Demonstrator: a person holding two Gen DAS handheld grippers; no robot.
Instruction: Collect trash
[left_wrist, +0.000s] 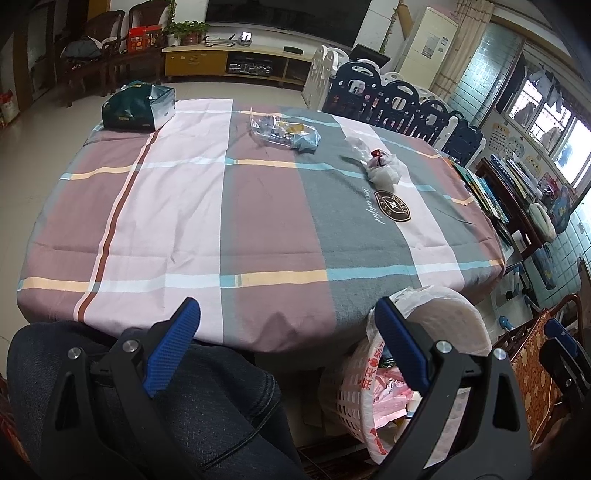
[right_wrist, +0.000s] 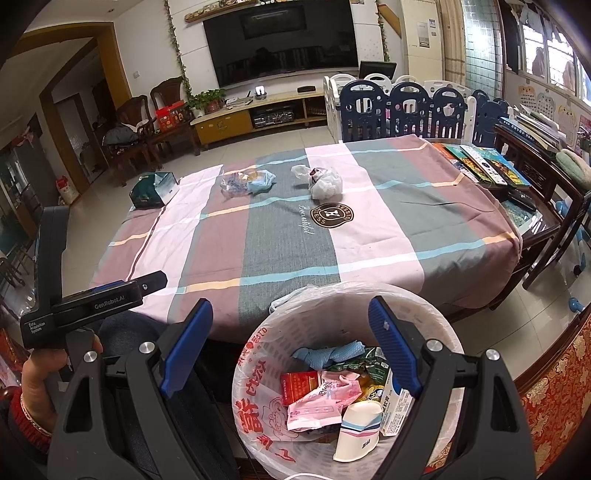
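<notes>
Gaping right tool (right_wrist: 291, 343) over bin (right_wrist: 436, 314); white bag (right_wrist: 325, 182) far beyond.

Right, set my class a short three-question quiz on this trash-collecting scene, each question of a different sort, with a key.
1. True or false: the right gripper is shut on a wrapper.
2. Multiple choice: the paper cup is (A) on the tablecloth, (B) in the bin, (C) on the floor.
3. How many pieces of trash lie on the tablecloth? Name them.

Key
1. False: it is open and empty above the bin.
2. B.
3. Three: the green bag, the clear wrapper and the white plastic bag.
</notes>
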